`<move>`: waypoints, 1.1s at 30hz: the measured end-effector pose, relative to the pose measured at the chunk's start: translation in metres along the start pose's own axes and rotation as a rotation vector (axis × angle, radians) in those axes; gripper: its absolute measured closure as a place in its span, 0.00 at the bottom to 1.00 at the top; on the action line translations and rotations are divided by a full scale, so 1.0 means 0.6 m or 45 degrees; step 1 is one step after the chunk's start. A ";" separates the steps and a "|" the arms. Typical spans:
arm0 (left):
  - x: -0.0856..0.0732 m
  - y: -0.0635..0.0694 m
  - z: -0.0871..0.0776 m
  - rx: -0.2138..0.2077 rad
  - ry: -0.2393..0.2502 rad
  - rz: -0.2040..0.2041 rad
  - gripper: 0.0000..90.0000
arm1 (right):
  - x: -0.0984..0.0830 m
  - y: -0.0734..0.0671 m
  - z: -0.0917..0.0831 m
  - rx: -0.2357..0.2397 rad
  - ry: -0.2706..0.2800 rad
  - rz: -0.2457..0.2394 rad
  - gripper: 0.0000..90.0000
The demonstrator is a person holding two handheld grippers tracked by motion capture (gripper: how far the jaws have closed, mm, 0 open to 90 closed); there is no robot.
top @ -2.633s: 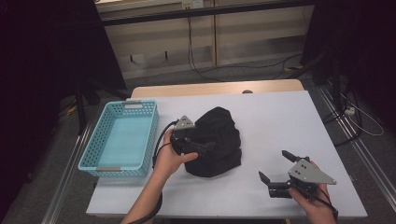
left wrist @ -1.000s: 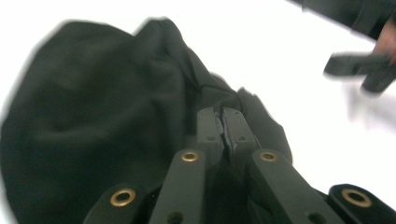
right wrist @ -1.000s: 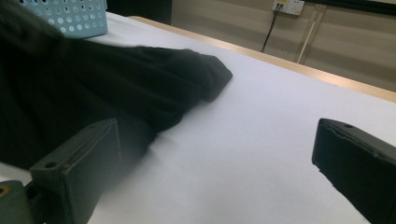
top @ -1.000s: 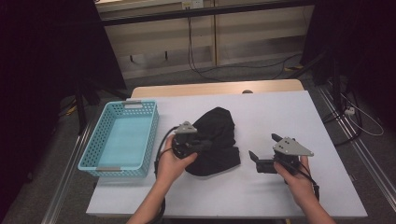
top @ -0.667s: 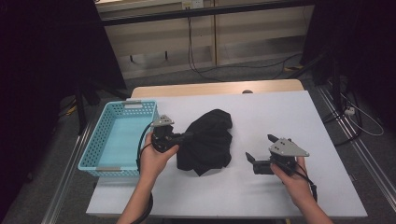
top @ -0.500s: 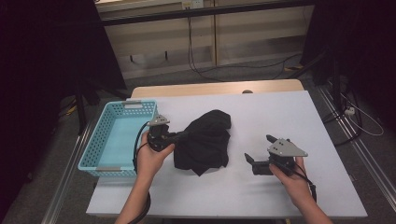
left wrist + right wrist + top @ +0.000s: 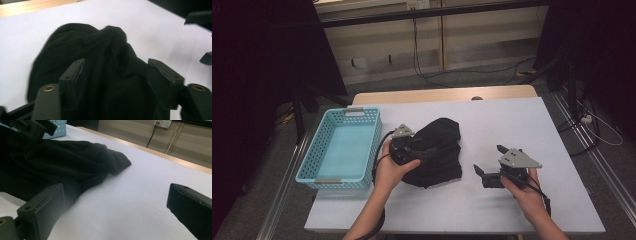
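Two jaws of the left gripper (image 7: 115,82) have just been opening and stand apart around the black cloth (image 7: 437,152), which lies heaped just right of the blue basket (image 7: 343,146). Farther from the basket, the right gripper (image 7: 488,165) gapes wide, holding nothing, beside the cloth on the white table (image 7: 512,120).

Left forearm in from the bottom edge, angled up and slightly right, hand wrapped around the body of the left claw (image 7: 424,150). Claw roughly level, aimed to the right, grey plate on top, cable looping off its left side. Jaws just opened, now standing well apart, pads (image 7: 75,72) pressing on nothing. Right forearm in from the lower right corner, hand gripping the right claw (image 7: 487,160) from behind. Claw level, aimed left toward the other one, grey plate up. Jaws spread wide, nothing between them. Both claws near each other, not touching.
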State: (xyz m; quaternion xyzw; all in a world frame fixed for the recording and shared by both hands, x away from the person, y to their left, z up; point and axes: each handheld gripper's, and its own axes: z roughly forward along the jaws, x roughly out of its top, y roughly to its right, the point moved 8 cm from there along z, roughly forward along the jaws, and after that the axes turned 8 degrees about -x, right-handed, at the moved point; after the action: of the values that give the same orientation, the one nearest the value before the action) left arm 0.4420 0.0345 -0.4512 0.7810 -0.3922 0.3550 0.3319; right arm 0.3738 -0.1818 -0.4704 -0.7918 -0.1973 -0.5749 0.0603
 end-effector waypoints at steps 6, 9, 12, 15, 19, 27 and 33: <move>-0.022 0.016 0.043 -0.023 -0.120 0.032 0.52 | -0.002 -0.001 0.000 0.002 -0.009 -0.002 0.01; -0.034 0.012 0.051 -0.048 -0.149 -0.017 0.81 | -0.003 -0.002 0.001 0.001 -0.011 -0.006 0.01; -0.024 0.014 0.036 -0.068 -0.134 -0.031 0.97 | -0.003 -0.003 0.005 0.000 -0.016 -0.007 0.01; -0.004 0.013 0.010 -0.076 -0.061 -0.052 0.97 | -0.001 -0.005 0.013 -0.001 -0.028 -0.006 0.01; 0.017 -0.003 -0.038 -0.049 0.036 -0.086 0.97 | 0.005 -0.009 0.024 0.004 -0.044 -0.014 0.01; 0.020 -0.036 -0.094 0.003 0.136 -0.157 0.97 | 0.017 -0.031 0.058 0.019 -0.087 -0.094 0.02; 0.011 -0.049 -0.105 0.041 0.137 -0.174 0.97 | 0.021 -0.041 0.097 0.039 -0.121 -0.029 0.06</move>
State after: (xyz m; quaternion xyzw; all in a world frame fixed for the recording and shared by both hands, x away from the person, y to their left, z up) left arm 0.4512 0.0964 -0.4198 0.7910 -0.3136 0.3793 0.3635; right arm 0.4193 -0.1378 -0.4813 -0.8149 -0.2178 -0.5342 0.0564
